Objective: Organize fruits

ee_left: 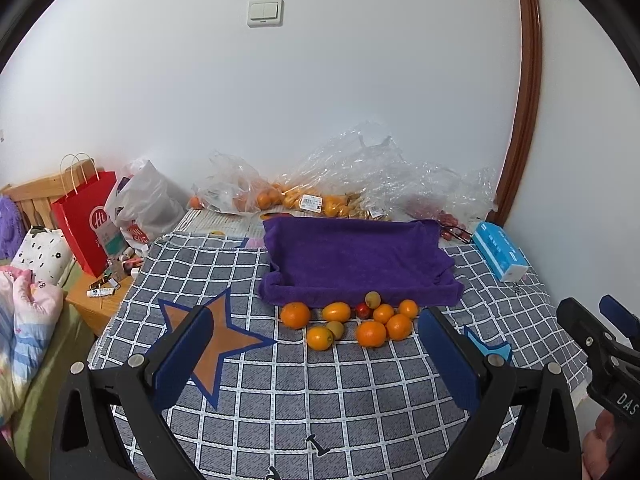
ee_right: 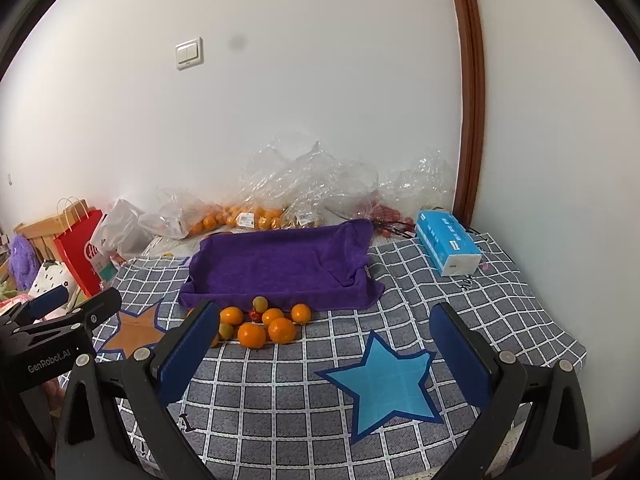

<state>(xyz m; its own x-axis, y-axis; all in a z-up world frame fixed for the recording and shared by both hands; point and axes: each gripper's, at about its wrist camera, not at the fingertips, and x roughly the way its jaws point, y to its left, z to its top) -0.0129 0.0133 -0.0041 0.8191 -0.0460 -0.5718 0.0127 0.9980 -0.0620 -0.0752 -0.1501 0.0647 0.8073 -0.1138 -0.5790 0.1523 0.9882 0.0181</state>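
Observation:
Several loose fruits lie in a cluster (ee_left: 352,322) on the grey checked cloth (ee_left: 280,380): oranges, green-brown kiwi-like fruits and one small red fruit (ee_left: 362,310). The cluster (ee_right: 260,322) sits just in front of a tray covered with a purple towel (ee_left: 352,260), which also shows in the right wrist view (ee_right: 280,264). My left gripper (ee_left: 316,356) is open and empty, short of the fruits. My right gripper (ee_right: 320,348) is open and empty, to the right of the cluster; its left finger hides some fruit.
Clear plastic bags with more oranges (ee_left: 296,196) and red fruit (ee_left: 432,208) lie along the wall. A blue tissue pack (ee_right: 448,248) sits at the right. A red paper bag (ee_left: 86,220) and a white bag (ee_left: 144,204) stand at the left. Star patches mark the cloth.

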